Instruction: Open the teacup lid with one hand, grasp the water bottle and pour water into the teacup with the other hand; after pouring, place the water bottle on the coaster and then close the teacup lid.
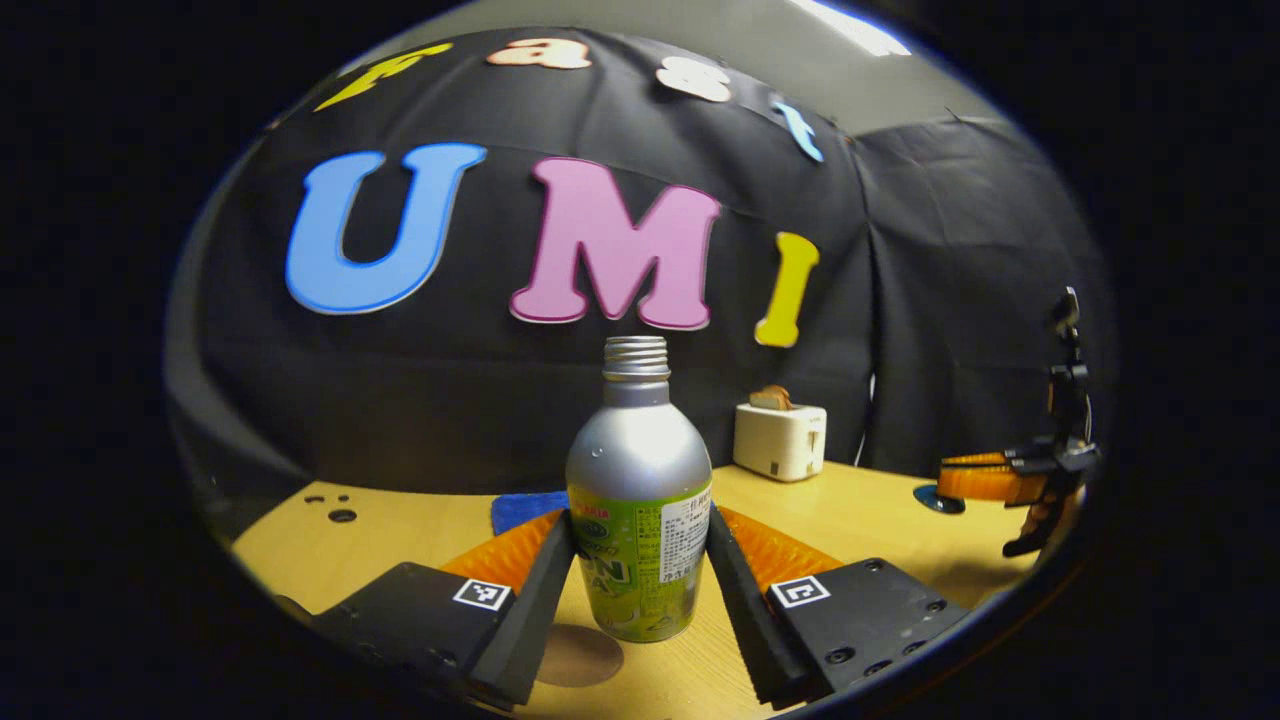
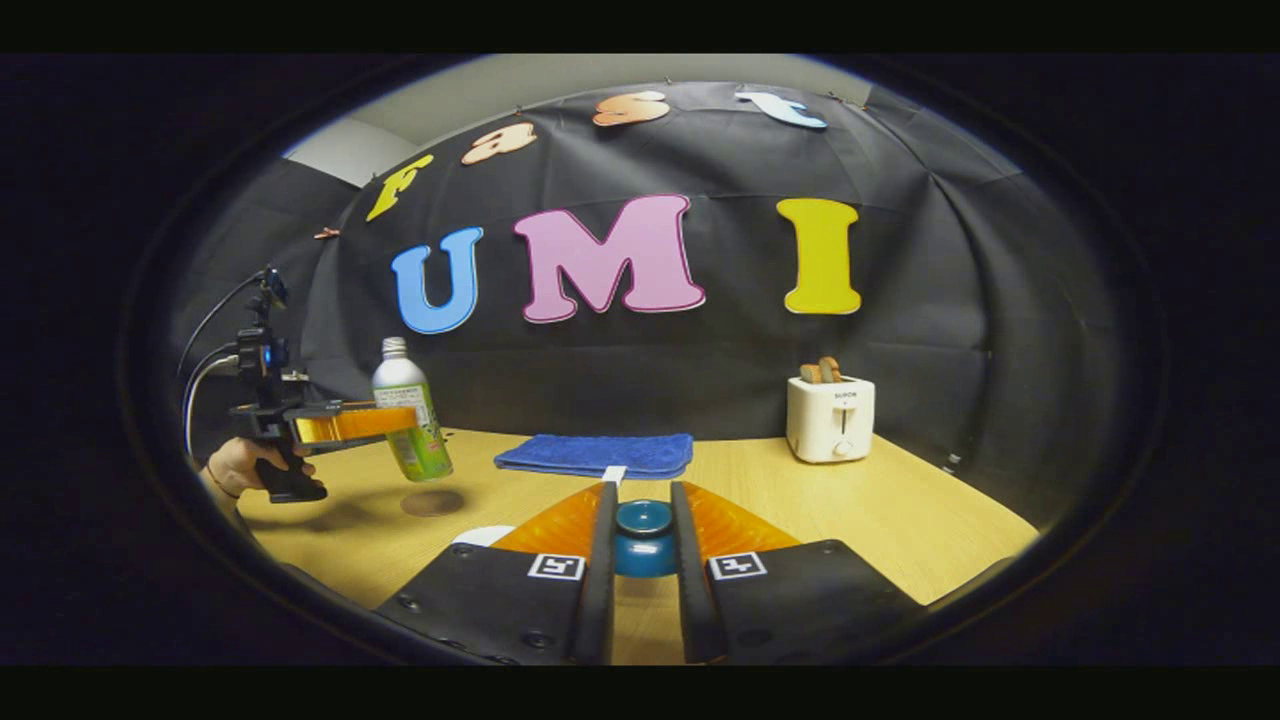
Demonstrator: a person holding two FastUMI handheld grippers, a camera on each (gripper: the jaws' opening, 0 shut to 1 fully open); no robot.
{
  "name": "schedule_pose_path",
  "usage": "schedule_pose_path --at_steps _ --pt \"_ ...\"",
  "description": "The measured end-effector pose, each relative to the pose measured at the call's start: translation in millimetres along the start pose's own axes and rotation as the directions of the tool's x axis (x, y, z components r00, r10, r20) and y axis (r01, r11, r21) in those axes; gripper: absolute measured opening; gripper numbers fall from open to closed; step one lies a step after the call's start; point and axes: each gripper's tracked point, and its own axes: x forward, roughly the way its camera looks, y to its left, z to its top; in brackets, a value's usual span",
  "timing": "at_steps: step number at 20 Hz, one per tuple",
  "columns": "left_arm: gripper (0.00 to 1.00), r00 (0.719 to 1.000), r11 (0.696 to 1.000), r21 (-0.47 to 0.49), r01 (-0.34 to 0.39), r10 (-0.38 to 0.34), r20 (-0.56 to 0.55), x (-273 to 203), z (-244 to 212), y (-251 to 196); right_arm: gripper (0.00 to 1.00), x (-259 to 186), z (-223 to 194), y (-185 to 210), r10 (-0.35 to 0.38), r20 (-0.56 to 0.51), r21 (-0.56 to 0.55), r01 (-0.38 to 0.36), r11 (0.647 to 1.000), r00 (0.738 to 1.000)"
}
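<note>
The light wooden tabletop (image 2: 850, 500) carries all items. A folded blue cloth (image 2: 595, 454) lies at its far edge near the booth wall, and a white toaster (image 2: 830, 418) holding bread slices stands to the right of the cloth in the right gripper view.

The silver aluminium water bottle with a green label (image 1: 640, 500) has its threaded neck uncapped. In the left gripper view it stands upright between the jaws of the left gripper (image 1: 640, 560); both jaws press against the labelled lower body, so the jaws are closed on the bottle. In the right gripper view the bottle (image 2: 410, 420) is raised clear of the tabletop and tilted slightly, with a person's hand (image 2: 240, 465) on the gripper handle. A round brown coaster (image 2: 432, 502) lies flat on the tabletop below the bottle.

The dark blue ceramic teacup lid with a round knob (image 2: 643, 540) sits between the jaws of the right gripper (image 2: 642, 545). The jaws stand narrowly apart with the lid against both inner faces, gripping it. A white object (image 2: 480, 535) shows just left of these jaws; its identity cannot be determined.
</note>
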Motion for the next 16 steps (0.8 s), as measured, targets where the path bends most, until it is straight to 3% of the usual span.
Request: schedule_pose_path --at_steps 3,16 --pt "0.80 0.998 0.998 0.000 -0.060 0.060 -0.017 4 -3 -13 0.30 1 0 -1 -0.003 0.002 -0.002 0.003 1.000 1.000" --pt "0.80 0.992 0.998 0.025 -0.065 0.067 -0.109 10 0 -10 0.30 5 -9 7 0.014 -0.021 -0.004 -0.014 1.000 1.000"
